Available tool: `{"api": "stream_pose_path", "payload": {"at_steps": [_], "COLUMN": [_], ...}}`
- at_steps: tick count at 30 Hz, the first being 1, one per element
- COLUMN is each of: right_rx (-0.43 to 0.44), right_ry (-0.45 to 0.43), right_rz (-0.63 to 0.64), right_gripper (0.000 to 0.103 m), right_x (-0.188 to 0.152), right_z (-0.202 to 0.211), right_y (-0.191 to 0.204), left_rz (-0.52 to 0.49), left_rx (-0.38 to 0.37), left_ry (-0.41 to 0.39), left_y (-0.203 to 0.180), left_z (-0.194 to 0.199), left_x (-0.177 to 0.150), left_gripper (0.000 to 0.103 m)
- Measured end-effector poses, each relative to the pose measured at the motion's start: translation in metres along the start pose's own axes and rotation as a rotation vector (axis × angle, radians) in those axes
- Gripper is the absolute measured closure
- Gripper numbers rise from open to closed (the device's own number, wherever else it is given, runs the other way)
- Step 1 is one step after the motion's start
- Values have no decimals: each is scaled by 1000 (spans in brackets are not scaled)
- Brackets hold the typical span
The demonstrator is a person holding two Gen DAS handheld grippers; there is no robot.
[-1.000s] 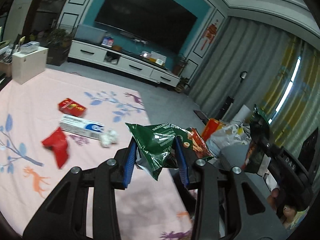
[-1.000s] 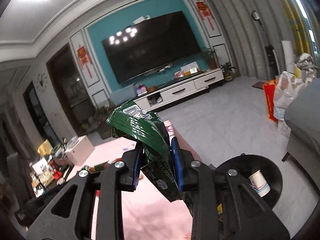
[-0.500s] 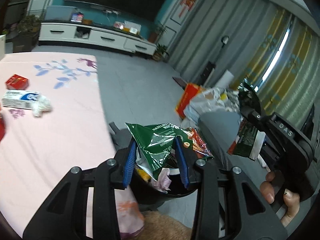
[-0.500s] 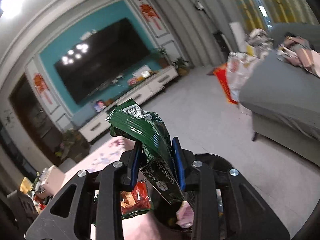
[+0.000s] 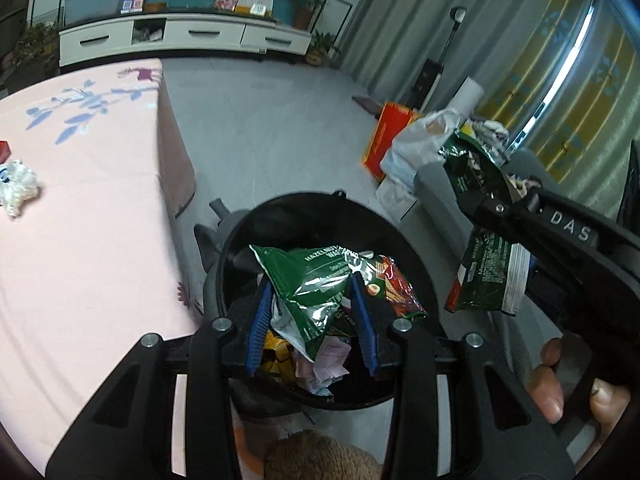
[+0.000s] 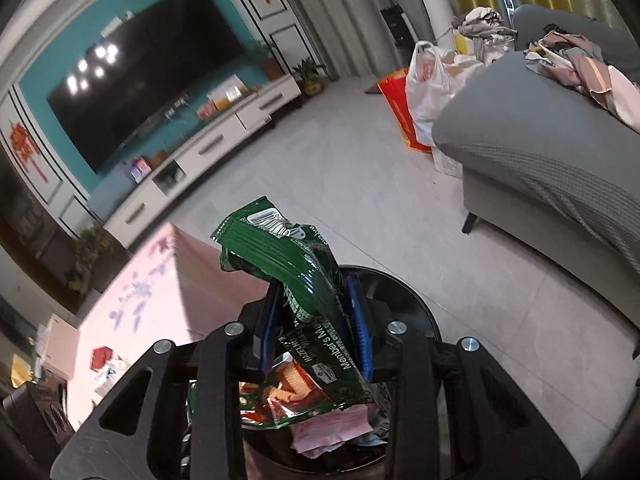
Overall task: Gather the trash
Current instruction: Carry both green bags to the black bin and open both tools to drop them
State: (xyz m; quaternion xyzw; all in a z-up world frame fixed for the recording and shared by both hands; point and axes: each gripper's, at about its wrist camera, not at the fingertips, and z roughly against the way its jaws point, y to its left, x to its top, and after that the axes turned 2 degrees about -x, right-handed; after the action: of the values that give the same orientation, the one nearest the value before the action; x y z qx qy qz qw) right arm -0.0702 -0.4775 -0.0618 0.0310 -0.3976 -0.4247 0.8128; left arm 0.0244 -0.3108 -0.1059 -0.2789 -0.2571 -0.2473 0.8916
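Wrappers, light, crinkly and slippery: left tool (image 5: 312, 312) pinches green wrapper (image 5: 312, 280) mid-body over bin (image 5: 404, 240), right tool (image 6: 316, 320) likewise clamps another wrapper (image 6: 296, 268).

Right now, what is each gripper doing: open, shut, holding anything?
Left gripper: shut on a green snack wrapper, above the black bin.
Right gripper: shut on a green packet.

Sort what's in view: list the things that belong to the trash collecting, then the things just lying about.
Job:
left gripper, holding green wrapper
right gripper, holding green packet
black bin
crumpled tissue on the pink table

Lying about:
sofa
white plastic bag
TV
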Motion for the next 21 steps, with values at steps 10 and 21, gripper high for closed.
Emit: {"api": "stream_pose_path", "payload": {"at_steps": [10,21], "right_rx": [-22,-31], "right_ry": [90,51], "right_rz": [-3,-25], "right_gripper": [67,28], "right_x": [-2,1], "right_z": [-24,-9], "right_y": [-2,-5], "left_rz": [-27,-4], "left_rx": [1,10], "left_ry": [85,45], "left_y": [-5,4], "left_z": [-33,-11], "left_x": [-6,-4], "left_gripper": [51,5]}}
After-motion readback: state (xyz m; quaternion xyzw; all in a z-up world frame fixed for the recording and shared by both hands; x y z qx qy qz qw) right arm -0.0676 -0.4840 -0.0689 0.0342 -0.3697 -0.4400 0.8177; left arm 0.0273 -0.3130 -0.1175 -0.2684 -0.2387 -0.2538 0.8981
